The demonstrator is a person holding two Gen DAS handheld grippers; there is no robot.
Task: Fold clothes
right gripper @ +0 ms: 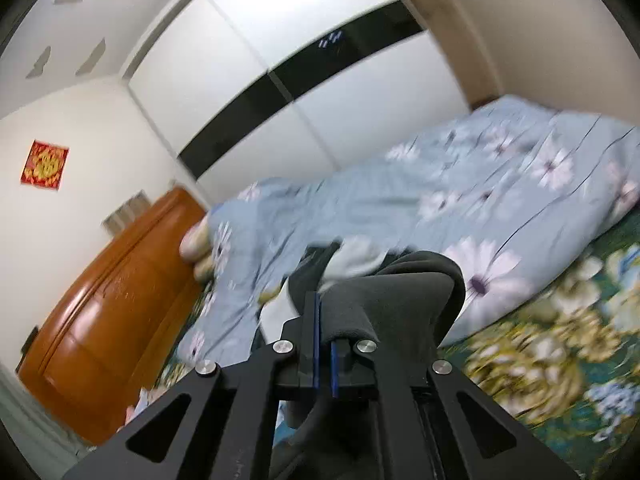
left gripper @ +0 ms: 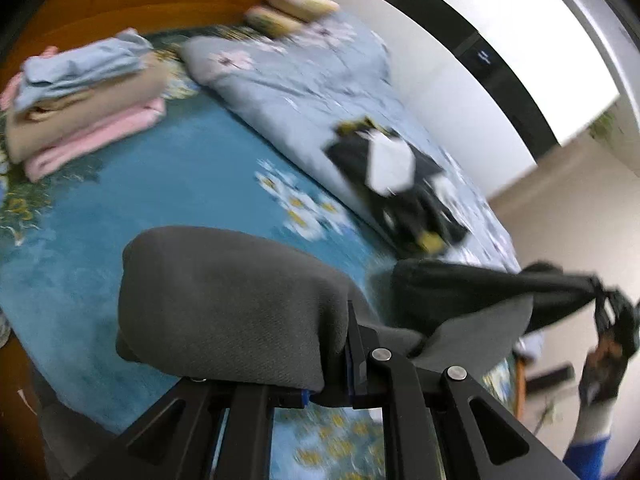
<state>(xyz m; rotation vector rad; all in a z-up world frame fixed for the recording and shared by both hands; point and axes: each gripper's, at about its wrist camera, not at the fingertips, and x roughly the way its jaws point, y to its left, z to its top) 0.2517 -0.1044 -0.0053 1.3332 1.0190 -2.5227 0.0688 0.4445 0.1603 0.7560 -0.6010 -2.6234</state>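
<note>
Grey garment (left gripper: 240, 304) pinched between both tongs, left (left gripper: 352, 360) and right (right gripper: 325, 344)

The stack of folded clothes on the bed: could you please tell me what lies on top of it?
A crumpled light blue garment tops the stack of folded clothes, above tan and pink layers. Anything beneath its folds is covered.

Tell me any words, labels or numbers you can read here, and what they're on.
None can be read.
Red and gold wall hanging: gold figure, too blurred to read.
Black band on the wardrobe: small pale marks, illegible; seen again in the left view.
Black and white garment: no legible print.
</note>
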